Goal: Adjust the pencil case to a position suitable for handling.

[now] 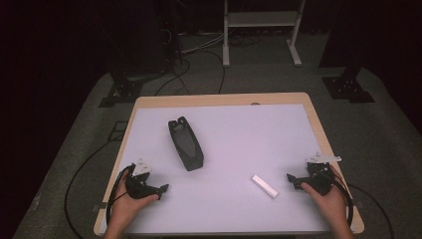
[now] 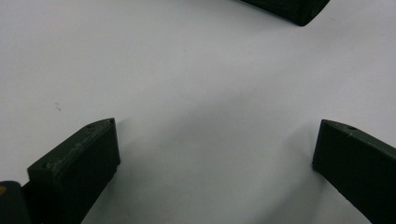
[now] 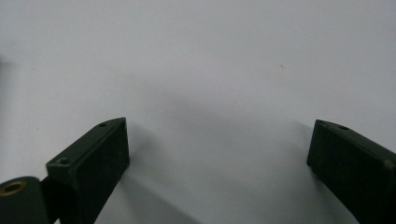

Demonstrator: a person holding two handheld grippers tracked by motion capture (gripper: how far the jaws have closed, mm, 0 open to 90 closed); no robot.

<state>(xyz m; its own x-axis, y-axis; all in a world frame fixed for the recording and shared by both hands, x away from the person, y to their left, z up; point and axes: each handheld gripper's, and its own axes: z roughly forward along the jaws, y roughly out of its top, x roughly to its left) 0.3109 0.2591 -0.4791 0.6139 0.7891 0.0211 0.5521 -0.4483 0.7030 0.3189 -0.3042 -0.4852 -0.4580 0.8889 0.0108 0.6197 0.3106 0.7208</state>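
Observation:
A long black case point(image 1: 185, 144) lies slantwise on the white mat point(image 1: 234, 134), left of the middle. A small white bar point(image 1: 264, 185) rests on the mat toward the front right. My left gripper point(image 1: 158, 186) sits low at the front left, held in a hand, pointing toward the middle; its jaws stand wide open over bare mat point(image 2: 217, 140). The near end of the black case point(image 2: 289, 9) shows at the top of the left gripper view. My right gripper point(image 1: 293, 180) rests at the front right, just right of the white bar, open with nothing between its jaws point(image 3: 217, 135).
The wooden table edge point(image 1: 318, 124) frames the mat. Cables trail from both grippers off the front corners. Beyond the table, a white stand point(image 1: 261, 30) and dark tripod bases point(image 1: 348, 87) stand on the grey floor.

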